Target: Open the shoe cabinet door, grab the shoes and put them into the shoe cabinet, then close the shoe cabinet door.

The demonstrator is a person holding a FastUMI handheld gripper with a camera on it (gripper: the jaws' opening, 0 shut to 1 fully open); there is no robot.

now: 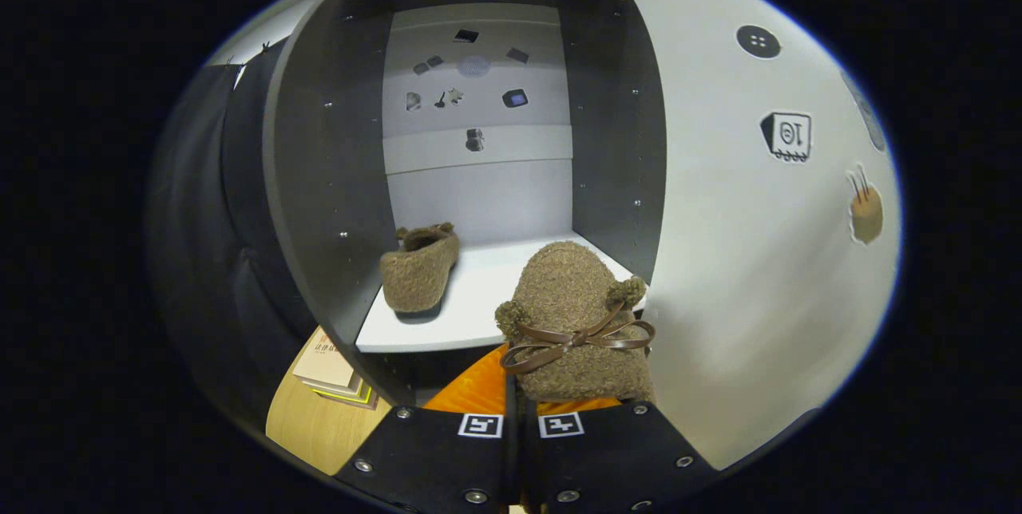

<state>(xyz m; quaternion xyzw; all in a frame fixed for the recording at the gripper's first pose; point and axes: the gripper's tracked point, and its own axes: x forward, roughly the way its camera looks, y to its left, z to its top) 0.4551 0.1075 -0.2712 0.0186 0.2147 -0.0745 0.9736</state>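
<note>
A: At the bottom centre of the frame your jaws (533,406) stand nearly together, pinched on the heel end of the furry brown slipper (576,322) with the bow, so it rides toe-forward ahead of them. Both sides appear to press on it, though the contact itself is hidden behind the slipper.

B: Why hold it by the heel?

A: I judge it lets the toe go into the shoe cabinet (335,179) first, and you can let go without reaching deep. The other slipper (421,270) already sits on the white shelf (479,298), left of centre, hard by the dark left wall, toe toward you.

B: Then where is my room?

A: On the right half of the shelf, between that slipper and the right inner wall. Your slipper hangs over the shelf's front right corner, not yet set down.

B: What edges should I mind?

A: The shelf's front lip sits just beneath the slipper; clear it before you lower. The open door (742,258) fills the right side of the frame, very near the slipper's right flank. Lower left, books (331,370) lie on the desk (319,426), well apart from your path.
</note>
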